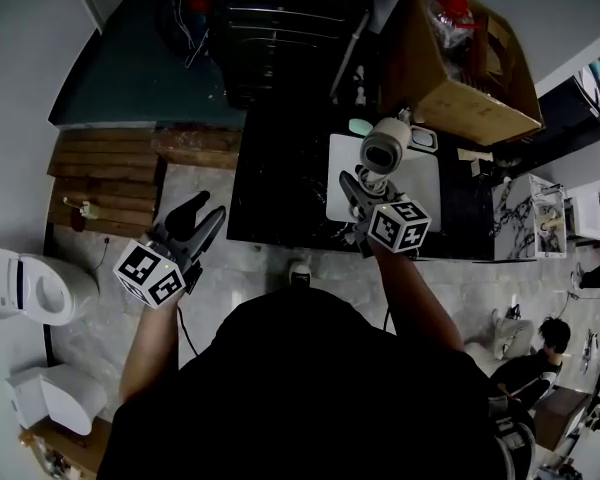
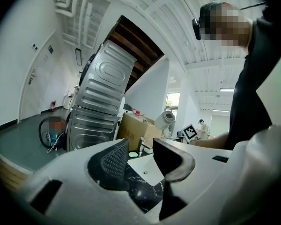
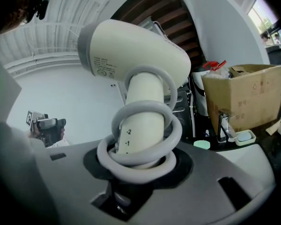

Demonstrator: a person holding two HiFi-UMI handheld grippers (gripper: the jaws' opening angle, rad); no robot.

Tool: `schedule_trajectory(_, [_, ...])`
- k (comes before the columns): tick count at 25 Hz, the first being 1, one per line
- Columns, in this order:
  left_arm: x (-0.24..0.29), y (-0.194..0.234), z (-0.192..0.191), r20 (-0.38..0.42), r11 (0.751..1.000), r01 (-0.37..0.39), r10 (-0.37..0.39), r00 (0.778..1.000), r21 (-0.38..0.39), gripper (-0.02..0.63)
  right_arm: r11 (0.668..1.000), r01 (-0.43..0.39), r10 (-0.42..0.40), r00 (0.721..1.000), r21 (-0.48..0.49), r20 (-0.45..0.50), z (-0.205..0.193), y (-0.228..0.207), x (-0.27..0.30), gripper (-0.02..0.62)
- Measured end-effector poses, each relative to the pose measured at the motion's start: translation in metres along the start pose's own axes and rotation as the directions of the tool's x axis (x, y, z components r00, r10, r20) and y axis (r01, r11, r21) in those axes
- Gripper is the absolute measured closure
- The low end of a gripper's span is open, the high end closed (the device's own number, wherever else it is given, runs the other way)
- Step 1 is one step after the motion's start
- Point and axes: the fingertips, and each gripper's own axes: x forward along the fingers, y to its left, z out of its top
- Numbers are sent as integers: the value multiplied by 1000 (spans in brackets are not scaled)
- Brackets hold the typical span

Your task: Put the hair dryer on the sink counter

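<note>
At the centre right of the head view, the right tongs are clenched on the handle of the cream hair dryer. It is held in the air over the white basin sunk into the black marble tabletop. In the right gripper view the handle stands straight out along the line of the right tongs, with its grey cord looped round it just above the grip. The barrel of the hair dryer crosses at the far end, toward the upper left of the frame. The dryer's long axis thus continues the tongs' own, with the head farthest from the hand.

Lower left in the head view, the left tongs are released and hold nothing, hanging over the floor off the tabletop's left edge. The left gripper view shows the left tongs with clear space between them.

The right hand is the nearer one, since it carries the dryer. The set-down seems to turn on moving off the basin: bare marble lies to frame left of it, while a cardboard box crowds the upper right. Laying the dryer on its side would likely sit steadier than standing it on the looped cord
</note>
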Motion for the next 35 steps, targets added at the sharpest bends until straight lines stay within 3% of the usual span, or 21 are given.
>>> schedule_trajectory(22, [34, 31, -30, -48, 995, -72, 68, 997, -68, 434, 997, -54, 64, 974, 52, -218, -77, -39, 79, 413])
schedule_trajectory(35, [36, 30, -42, -66, 993, -102, 98, 993, -64, 434, 994, -99, 106, 913, 37, -394, -127, -37, 117, 414])
